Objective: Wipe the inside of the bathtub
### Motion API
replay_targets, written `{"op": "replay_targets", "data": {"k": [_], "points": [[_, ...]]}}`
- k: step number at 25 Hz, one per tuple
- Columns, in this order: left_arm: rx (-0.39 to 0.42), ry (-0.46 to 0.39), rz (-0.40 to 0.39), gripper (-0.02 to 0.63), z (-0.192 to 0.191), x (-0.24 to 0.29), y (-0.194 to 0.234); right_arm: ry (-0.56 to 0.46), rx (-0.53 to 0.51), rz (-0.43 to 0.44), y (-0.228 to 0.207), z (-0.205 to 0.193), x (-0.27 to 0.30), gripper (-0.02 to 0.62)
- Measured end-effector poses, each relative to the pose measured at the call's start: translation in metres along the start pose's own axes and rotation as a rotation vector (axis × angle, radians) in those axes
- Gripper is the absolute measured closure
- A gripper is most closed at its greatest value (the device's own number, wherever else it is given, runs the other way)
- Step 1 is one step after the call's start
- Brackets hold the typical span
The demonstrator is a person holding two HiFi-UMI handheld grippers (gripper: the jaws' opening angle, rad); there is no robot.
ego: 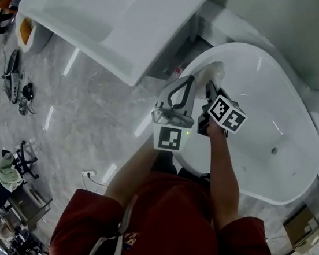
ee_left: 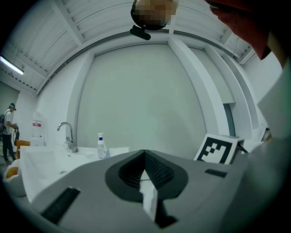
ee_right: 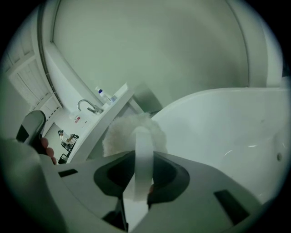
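- One white bathtub (ego: 269, 92) lies at the right of the head view, its oval inside bare and glossy.
- A fluffy white wiping pad (ego: 211, 72) is held over the tub's near-left end, close by the rim. Whether it is pressed on the surface cannot be told.
- The pad's white strap (ee_right: 143, 154) is clamped between the jaws of the right gripper (ego: 212, 89), and the pad stands out just beyond them.
- The left gripper (ego: 186, 82) is held just beside the right one. Its jaws are brought together on nothing and are aimed upward, away from the tub.
- The step in hand is judged to be the wiping itself, at or near its start at this end of the tub.
- Next, the pad would need to be lowered against the inner wall. It would then be drawn with steady pressure along the curve toward the drain (ego: 273, 150).
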State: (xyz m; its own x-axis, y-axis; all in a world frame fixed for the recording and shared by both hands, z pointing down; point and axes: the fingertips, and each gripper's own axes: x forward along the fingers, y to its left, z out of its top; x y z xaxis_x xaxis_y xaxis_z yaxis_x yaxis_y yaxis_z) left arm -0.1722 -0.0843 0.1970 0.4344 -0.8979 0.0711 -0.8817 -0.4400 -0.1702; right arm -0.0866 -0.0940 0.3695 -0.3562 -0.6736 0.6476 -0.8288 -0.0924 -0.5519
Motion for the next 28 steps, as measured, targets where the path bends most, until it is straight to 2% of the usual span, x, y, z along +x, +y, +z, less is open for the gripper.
{"op": "replay_targets", "data": {"k": [2,5,9,12,15,18,21,28], "points": [[0.019,-0.029,0.018,0.592,0.007,-0.011,0.014,0.01,-0.016,-0.001,0.017,-0.005,0.003,0.494],[0.03,-0.028,0.026,0.591,0.005,-0.022,0.027,0.023,-0.042,-0.017,0.028,-0.013,0.011,0.494],[-0.011,-0.037,0.041,0.591,0.001,-0.027,0.038,0.029,-0.045,-0.038,0.025,-0.015,0.017,0.494],[-0.006,-0.019,0.03,0.592,0.001,-0.027,0.037,0.045,-0.047,-0.045,0.02,-0.017,0.021,0.494],[0.008,-0.041,0.021,0.592,0.007,-0.025,0.037,0.052,-0.047,-0.054,0.016,-0.016,0.025,0.494],[-0.018,-0.024,0.02,0.591,-0.003,-0.022,0.034,0.073,-0.066,-0.039,0.012,-0.018,0.033,0.494],[-0.009,-0.02,0.017,0.591,-0.01,-0.015,0.031,0.099,-0.078,-0.023,0.006,-0.02,0.042,0.494],[-0.013,0.038,-0.013,0.592,-0.028,-0.002,0.018,0.123,-0.029,-0.045,-0.024,-0.033,0.059,0.494]]}}
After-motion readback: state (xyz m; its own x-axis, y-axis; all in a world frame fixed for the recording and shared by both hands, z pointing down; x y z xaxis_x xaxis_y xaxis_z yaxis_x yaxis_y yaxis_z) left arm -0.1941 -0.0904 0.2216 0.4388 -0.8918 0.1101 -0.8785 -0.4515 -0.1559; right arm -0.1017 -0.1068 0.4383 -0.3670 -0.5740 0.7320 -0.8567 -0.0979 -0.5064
